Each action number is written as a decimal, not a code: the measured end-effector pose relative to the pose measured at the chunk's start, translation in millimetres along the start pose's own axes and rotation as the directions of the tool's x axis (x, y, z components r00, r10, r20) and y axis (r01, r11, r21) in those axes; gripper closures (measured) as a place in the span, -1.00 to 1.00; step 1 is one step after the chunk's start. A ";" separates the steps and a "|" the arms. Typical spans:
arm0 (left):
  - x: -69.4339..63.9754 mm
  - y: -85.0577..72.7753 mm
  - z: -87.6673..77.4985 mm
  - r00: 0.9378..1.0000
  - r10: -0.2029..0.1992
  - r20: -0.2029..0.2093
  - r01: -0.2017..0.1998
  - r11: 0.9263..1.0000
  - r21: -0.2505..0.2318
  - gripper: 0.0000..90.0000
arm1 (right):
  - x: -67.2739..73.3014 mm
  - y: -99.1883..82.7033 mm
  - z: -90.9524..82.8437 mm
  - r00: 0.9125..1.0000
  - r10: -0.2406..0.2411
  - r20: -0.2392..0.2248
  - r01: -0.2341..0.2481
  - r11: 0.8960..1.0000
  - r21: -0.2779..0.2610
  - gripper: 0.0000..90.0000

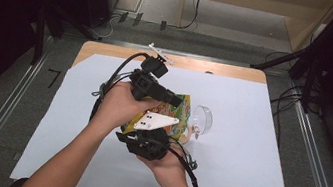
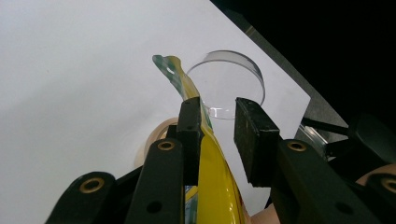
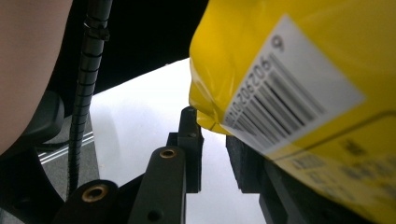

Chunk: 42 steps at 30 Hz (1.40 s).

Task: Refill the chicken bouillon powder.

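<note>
Both tongs are working the yellow snack bag [image 1: 178, 109] above the counter [image 1: 246, 151]: the left tongs [image 2: 219, 126] are standing apart around its still-sealed edge, the right tongs [image 3: 212, 154] are gaping beneath it, so opening and pouring into the clear dish [image 1: 202, 119] is looking barely begun.

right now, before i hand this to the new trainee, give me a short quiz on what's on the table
1. Multiple choice: what do the two grippers have between them? a) a red box b) a yellow snack bag c) a glass bottle
2. True or false: the clear container lies on the white sheet, in neither gripper.
3. In the left gripper view, which jaw of the left gripper does the bag's edge lie against?

Key
1. b
2. True
3. The jaw on the left of that view; a gap separates the bag from the other jaw.
</note>
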<state>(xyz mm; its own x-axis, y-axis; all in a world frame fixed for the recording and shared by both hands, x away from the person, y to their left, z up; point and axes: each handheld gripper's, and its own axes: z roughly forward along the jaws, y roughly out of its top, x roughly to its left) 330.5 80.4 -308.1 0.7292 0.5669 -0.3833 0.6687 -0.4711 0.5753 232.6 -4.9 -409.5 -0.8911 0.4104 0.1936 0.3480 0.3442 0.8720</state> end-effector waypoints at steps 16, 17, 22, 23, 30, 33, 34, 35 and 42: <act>1.3 -0.9 -1.7 1.000 -0.012 -0.012 0.012 1.000 0.000 0.63 | 0.3 0.1 -2.4 1.000 -0.006 -0.003 0.006 1.000 -0.015 0.72; 1.5 -1.0 -1.2 1.000 -0.014 -0.011 0.014 1.000 0.001 0.63 | 0.3 -0.4 -2.1 1.000 -0.003 -0.004 0.003 1.000 -0.016 0.71; 1.3 -0.7 -2.1 1.000 -0.024 -0.006 0.024 1.000 -0.005 0.62 | 1.7 -1.2 -1.9 1.000 0.008 -0.006 -0.008 1.000 -0.027 0.69; 1.4 -0.6 -1.8 1.000 -0.023 -0.008 0.023 1.000 -0.004 0.62 | 1.8 -1.1 -2.0 1.000 0.012 -0.006 -0.012 1.000 -0.029 0.69; 5.3 -0.4 0.6 0.999 -0.040 -0.008 0.040 0.999 0.021 0.62 | 1.6 -1.4 -1.6 1.000 0.018 -0.008 -0.018 1.000 -0.026 0.68; 4.5 0.3 -0.4 1.000 -0.027 -0.014 0.028 0.999 0.022 0.62 | 1.2 0.1 -1.8 1.000 0.010 -0.004 -0.010 1.000 -0.019 0.69; 4.2 0.5 -0.7 0.999 -0.029 -0.016 0.029 0.999 0.019 0.62 | 1.0 1.0 -2.0 1.000 0.010 -0.008 -0.010 1.000 -0.018 0.69; 4.5 0.6 -1.2 0.999 -0.029 -0.018 0.030 0.999 0.019 0.62 | 1.1 1.7 -2.2 1.000 0.014 -0.012 -0.014 1.000 -0.013 0.69; 7.0 2.4 -3.1 0.999 -0.041 -0.014 0.041 0.999 0.022 0.60 | 0.3 6.6 -3.0 1.000 0.017 -0.017 -0.017 1.000 0.001 0.69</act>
<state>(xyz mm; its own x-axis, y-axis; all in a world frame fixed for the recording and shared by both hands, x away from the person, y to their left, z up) 336.7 85.3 -307.2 0.6993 0.5952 -0.3959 0.7010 -0.4624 0.5430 233.7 -5.0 -402.3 -0.8897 0.4021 0.2162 0.3637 0.3379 0.8680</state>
